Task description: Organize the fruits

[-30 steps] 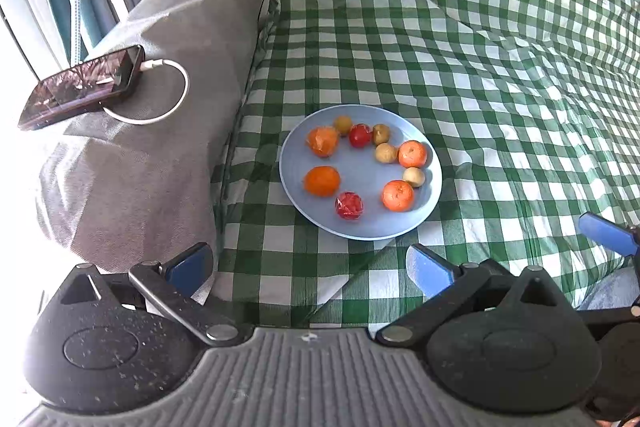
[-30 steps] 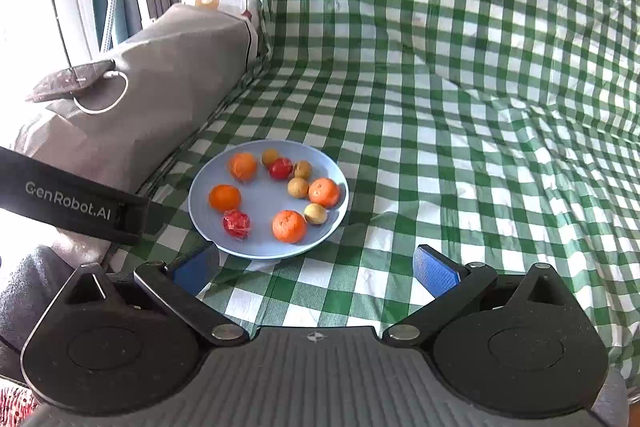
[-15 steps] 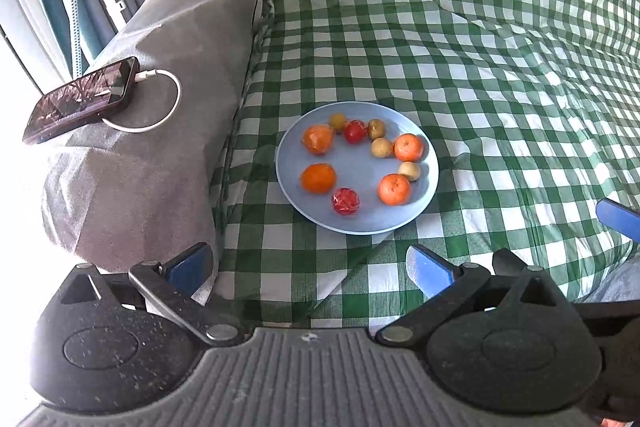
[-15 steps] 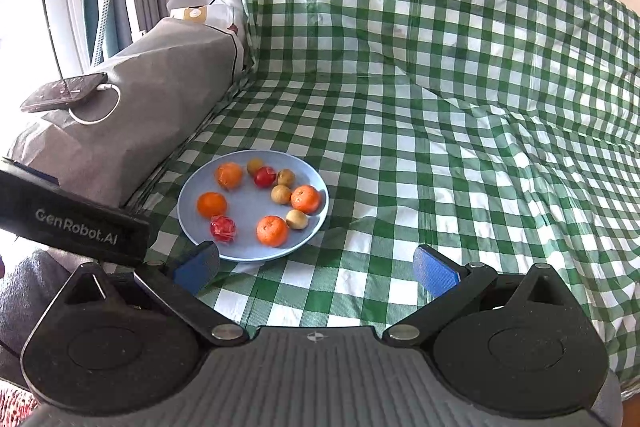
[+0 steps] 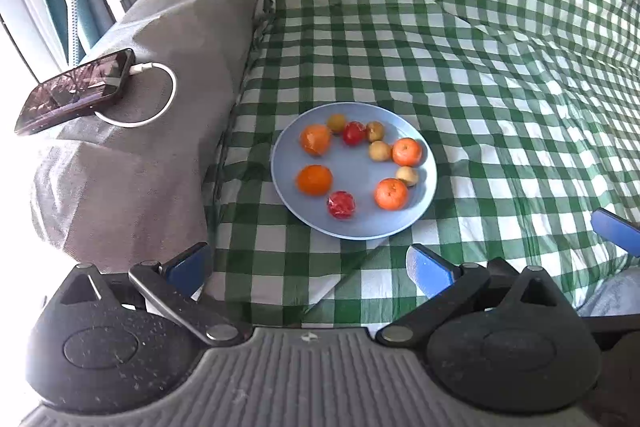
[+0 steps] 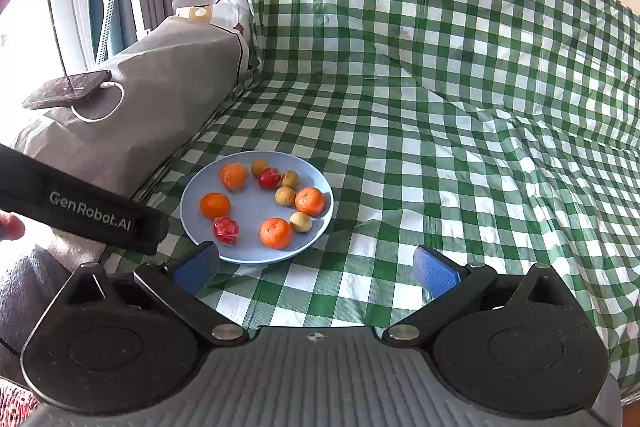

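Left gripper [image 5: 308, 263]: your jaws spread wide, nothing between them.
Right gripper [image 6: 316, 269]: yours likewise gaping, empty.
Plate [image 6: 256, 251]: blue, on the green-checked cloth [image 6: 440, 147], just ahead.
Fruits [image 6: 275, 233]: nine, ringed on it.

Green-white checked cloth [image 5: 460, 47], pale blue plate [image 5: 360, 227].

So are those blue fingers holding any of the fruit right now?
No, nothing is held. The left gripper and right gripper are both open and empty, short of the blue plate, where all the fruit lies.
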A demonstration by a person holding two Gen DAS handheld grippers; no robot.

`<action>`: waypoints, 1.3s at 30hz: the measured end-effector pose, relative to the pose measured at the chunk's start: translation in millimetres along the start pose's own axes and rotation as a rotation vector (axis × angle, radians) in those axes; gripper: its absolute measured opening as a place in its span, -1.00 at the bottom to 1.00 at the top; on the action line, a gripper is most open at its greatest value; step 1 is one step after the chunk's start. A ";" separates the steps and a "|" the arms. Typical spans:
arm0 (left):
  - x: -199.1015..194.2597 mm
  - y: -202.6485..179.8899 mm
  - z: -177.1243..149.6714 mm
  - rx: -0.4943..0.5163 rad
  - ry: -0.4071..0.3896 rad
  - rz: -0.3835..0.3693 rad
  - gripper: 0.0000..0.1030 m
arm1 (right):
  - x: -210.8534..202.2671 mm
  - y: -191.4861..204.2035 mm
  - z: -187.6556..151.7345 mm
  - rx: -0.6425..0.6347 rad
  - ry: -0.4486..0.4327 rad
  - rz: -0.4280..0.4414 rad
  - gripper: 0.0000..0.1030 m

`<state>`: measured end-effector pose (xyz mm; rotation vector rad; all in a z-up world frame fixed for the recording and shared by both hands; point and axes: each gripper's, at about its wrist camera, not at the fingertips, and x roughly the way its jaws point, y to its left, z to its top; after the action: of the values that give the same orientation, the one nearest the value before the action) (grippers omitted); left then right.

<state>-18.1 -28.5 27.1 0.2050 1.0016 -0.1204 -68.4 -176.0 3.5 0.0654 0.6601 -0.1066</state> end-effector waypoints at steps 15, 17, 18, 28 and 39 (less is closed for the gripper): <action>5.0 -4.4 1.4 -0.012 0.022 0.069 0.99 | 3.8 -10.1 3.1 0.029 -0.010 -0.001 0.98; 3.6 -5.4 1.2 -0.005 0.012 0.064 0.99 | 4.1 -9.5 2.8 0.028 -0.009 -0.001 0.98; 3.1 -5.7 1.3 -0.004 0.011 0.060 0.99 | 4.4 -9.4 2.7 0.026 -0.008 0.001 0.98; 4.9 -7.5 1.4 0.017 0.009 0.066 0.99 | 6.4 -9.0 3.2 0.022 -0.013 -0.005 0.99; 9.5 -4.9 2.3 0.012 0.026 0.074 0.99 | 8.3 -7.3 4.3 0.019 -0.011 -0.003 0.99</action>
<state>-12.0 -33.9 19.8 0.2548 1.0178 -0.0559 -60.1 -184.3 1.6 0.0824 0.6481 -0.1162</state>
